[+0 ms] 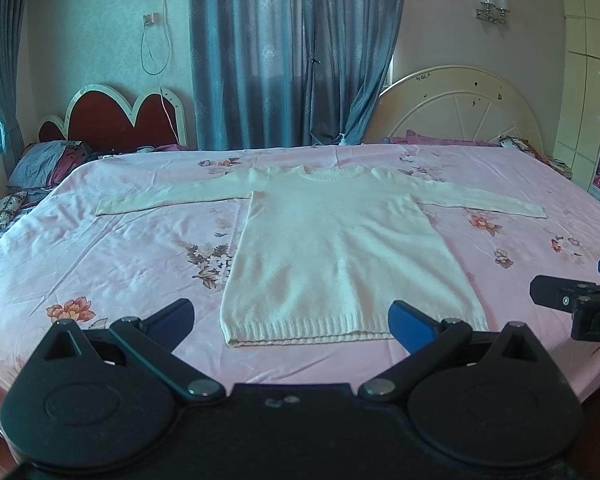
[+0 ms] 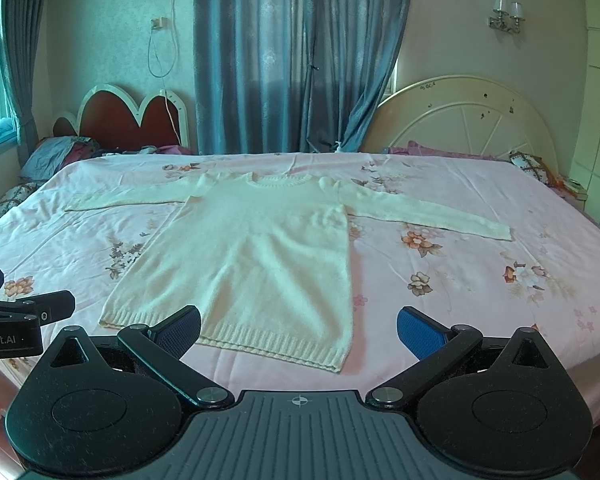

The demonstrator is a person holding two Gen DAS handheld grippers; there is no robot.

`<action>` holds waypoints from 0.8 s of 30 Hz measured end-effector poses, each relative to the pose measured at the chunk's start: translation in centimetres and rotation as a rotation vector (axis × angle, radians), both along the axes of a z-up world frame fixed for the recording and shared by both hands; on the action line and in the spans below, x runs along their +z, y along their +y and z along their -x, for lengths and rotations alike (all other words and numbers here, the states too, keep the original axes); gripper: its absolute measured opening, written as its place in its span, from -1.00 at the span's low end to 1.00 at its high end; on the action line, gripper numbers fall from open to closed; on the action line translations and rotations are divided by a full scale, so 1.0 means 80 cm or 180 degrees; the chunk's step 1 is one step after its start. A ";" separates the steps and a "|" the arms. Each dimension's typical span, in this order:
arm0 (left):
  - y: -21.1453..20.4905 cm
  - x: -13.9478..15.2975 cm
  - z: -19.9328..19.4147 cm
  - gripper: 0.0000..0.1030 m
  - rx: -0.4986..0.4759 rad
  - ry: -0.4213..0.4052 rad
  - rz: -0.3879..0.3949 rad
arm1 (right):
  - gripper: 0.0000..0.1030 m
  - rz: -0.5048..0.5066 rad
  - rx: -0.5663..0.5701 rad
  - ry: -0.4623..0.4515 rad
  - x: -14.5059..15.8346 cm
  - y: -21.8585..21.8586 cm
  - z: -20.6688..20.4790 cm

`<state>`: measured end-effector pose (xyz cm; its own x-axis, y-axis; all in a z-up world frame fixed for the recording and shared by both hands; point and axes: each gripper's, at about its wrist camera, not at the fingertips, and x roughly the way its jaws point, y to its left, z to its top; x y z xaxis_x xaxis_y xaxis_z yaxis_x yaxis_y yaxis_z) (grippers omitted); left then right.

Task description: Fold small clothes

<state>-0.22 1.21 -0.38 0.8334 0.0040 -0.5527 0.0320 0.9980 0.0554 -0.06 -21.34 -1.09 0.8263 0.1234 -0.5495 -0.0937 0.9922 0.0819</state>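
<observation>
A cream knit sweater [image 1: 340, 248] lies flat on the bed, neck away from me, both sleeves spread out sideways; it also shows in the right wrist view [image 2: 252, 256]. My left gripper [image 1: 292, 320] is open and empty, hovering just in front of the ribbed hem [image 1: 300, 330]. My right gripper [image 2: 300, 332] is open and empty, over the hem's right part [image 2: 284, 350]. The right gripper's side shows at the right edge of the left wrist view [image 1: 572, 300]. The left gripper's side shows at the left edge of the right wrist view [image 2: 28, 312].
The bed has a pink floral sheet [image 1: 120, 248]. A red heart-shaped headboard [image 1: 116, 120] and pillows [image 1: 48, 160] stand at the far left, a cream headboard [image 1: 460, 108] at the far right. Blue curtains [image 1: 296, 52] hang behind.
</observation>
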 end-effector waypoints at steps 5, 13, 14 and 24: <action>0.001 0.000 0.001 1.00 0.0000 -0.0007 0.0001 | 1.00 0.0000 0.0002 0.0005 0.001 -0.002 0.000; -0.002 0.000 0.000 1.00 0.0005 -0.0010 -0.0014 | 1.00 0.0004 0.0002 0.0003 0.001 -0.001 0.001; -0.002 0.000 0.000 1.00 0.0003 -0.0007 -0.0015 | 1.00 0.0002 0.0002 0.0006 0.001 -0.002 0.000; -0.006 0.002 0.002 1.00 0.0013 -0.0008 -0.0018 | 1.00 0.0005 0.0027 0.0009 0.001 -0.006 0.002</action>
